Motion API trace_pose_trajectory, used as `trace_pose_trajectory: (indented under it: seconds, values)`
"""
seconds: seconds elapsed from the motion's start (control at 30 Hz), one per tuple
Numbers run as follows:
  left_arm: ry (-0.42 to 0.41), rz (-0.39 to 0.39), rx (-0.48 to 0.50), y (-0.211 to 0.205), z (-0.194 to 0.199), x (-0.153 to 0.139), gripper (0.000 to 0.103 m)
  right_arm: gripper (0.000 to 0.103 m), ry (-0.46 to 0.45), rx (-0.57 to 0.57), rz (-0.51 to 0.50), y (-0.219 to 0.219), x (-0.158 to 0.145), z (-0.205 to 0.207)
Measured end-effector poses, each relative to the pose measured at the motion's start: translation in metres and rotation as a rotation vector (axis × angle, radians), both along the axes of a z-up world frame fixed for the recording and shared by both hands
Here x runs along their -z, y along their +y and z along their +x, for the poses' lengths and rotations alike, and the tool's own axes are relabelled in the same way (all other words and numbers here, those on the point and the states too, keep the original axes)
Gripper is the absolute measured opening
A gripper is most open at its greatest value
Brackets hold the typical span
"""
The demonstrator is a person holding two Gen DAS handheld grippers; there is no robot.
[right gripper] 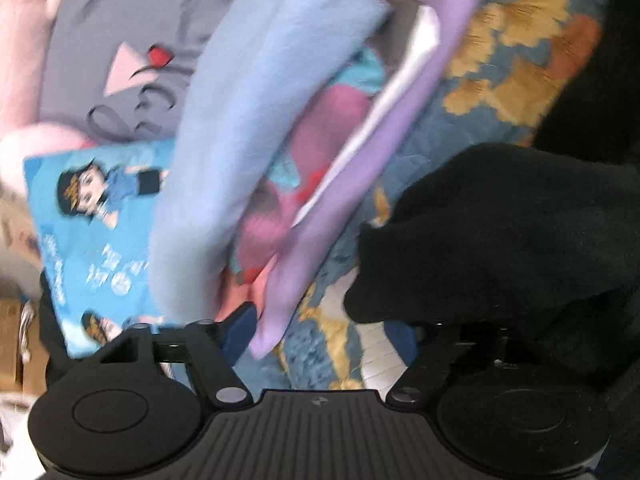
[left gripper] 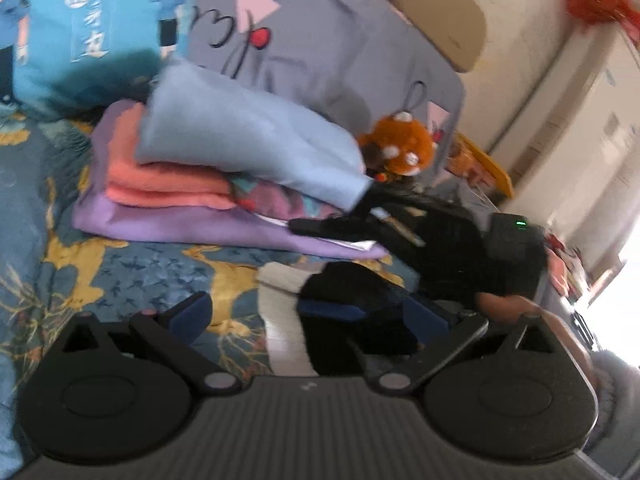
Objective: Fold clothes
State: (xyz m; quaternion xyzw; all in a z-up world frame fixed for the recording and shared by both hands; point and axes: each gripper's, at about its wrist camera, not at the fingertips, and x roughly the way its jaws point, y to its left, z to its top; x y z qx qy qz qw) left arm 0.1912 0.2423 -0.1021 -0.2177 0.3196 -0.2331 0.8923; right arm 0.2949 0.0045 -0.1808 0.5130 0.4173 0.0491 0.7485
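A stack of folded clothes (left gripper: 168,200) lies on the floral bedspread (left gripper: 132,272), toward its far side: a lilac piece (left gripper: 192,224) at the bottom, coral folds (left gripper: 160,188) on it, a multicoloured piece (left gripper: 280,200) beside those, and a light blue garment (left gripper: 248,144) draped over the top. Behind the stack a blue cartoon-print pillow (left gripper: 80,28) leans at the far left, and a grey cushion with a pink triangle (left gripper: 312,40) stands beside it. An orange plush toy (left gripper: 400,148) sits just right of the light blue garment, in front of the grey cushion.

The left gripper (left gripper: 312,312) has its blue pads spread wide, and a black-and-white garment (left gripper: 304,320) lies between them on the bedspread; whether a pad touches it cannot be told. Beyond it the other black gripper body, with a green light, crosses the near right part of the left wrist view, its tip at the corner of the light blue garment.

In the right wrist view the right gripper (right gripper: 320,336) is also spread wide; the stack's near edge (right gripper: 280,280) sits just by its left finger, and a black cloth (right gripper: 500,240) covers its right finger. The picture is blurred, so whether anything is gripped cannot be told. The same floral bedspread (right gripper: 500,60) shows beyond. At the far right of the left wrist view are cream wall panels (left gripper: 552,92) and a red tassel ornament (left gripper: 596,0) high up.
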Motion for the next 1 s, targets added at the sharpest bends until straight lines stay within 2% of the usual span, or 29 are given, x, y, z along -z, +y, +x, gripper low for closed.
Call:
trace_pose_trajectory:
  seconds: [0.03, 0.1, 0.27, 0.33, 0.4, 0.47, 0.53, 0.57, 0.63, 0.73, 0.83, 0.87, 0.9, 0.97, 1.0]
  values:
    - [0.002, -0.002, -0.001, 0.000, 0.000, 0.000, 0.103, 0.046, 0.000, 0.023, 0.001, -0.001, 0.003, -0.001]
    - [0.008, -0.004, -0.010, 0.002, 0.002, 0.002, 0.103, 0.007, -0.012, 0.045, 0.010, -0.003, 0.008, -0.003]
    - [-0.011, -0.011, -0.029, 0.007, -0.001, -0.001, 0.103, 0.004, -0.070, 0.002, 0.080, 0.000, 0.009, -0.010]
    - [-0.044, -0.037, -0.070, 0.015, -0.005, -0.005, 0.103, 0.004, -0.082, -0.035, 0.102, 0.005, 0.001, -0.015]
    - [-0.090, -0.118, -0.141, 0.031, -0.012, -0.008, 0.103, 0.004, -0.088, -0.074, 0.102, 0.009, -0.006, -0.022]
    - [-0.140, -0.255, -0.225, 0.054, -0.021, -0.009, 0.103, 0.004, -0.086, -0.110, 0.100, 0.014, -0.010, -0.028]
    - [-0.172, -0.380, -0.293, 0.075, -0.030, -0.006, 0.103, 0.006, -0.043, -0.126, 0.129, 0.015, -0.002, -0.032]
    - [-0.176, -0.403, -0.314, 0.081, -0.033, -0.004, 0.103, 0.006, -0.017, -0.126, 0.155, 0.014, 0.004, -0.036]
    - [-0.174, -0.405, -0.343, 0.087, -0.036, -0.003, 0.103, 0.006, 0.013, -0.132, 0.183, 0.013, 0.013, -0.049]
    - [-0.163, -0.386, -0.335, 0.084, -0.031, -0.002, 0.103, 0.006, 0.042, -0.135, 0.186, 0.006, 0.022, -0.070]
    - [-0.151, -0.365, -0.322, 0.079, -0.024, -0.002, 0.103, 0.009, 0.059, -0.162, 0.222, 0.000, 0.026, -0.083]
    - [-0.145, -0.352, -0.319, 0.075, -0.022, -0.002, 0.103, 0.016, 0.061, -0.179, 0.239, -0.002, 0.026, -0.086]
    - [-0.140, -0.344, -0.316, 0.072, -0.020, -0.001, 0.103, 0.036, 0.057, -0.200, 0.250, -0.003, 0.024, -0.089]
    - [-0.132, -0.350, -0.310, 0.068, -0.017, 0.001, 0.103, 0.063, 0.032, -0.248, 0.259, -0.005, 0.015, -0.097]
    - [-0.127, -0.362, -0.308, 0.066, -0.015, 0.002, 0.103, 0.063, 0.009, -0.273, 0.256, -0.006, 0.009, -0.101]
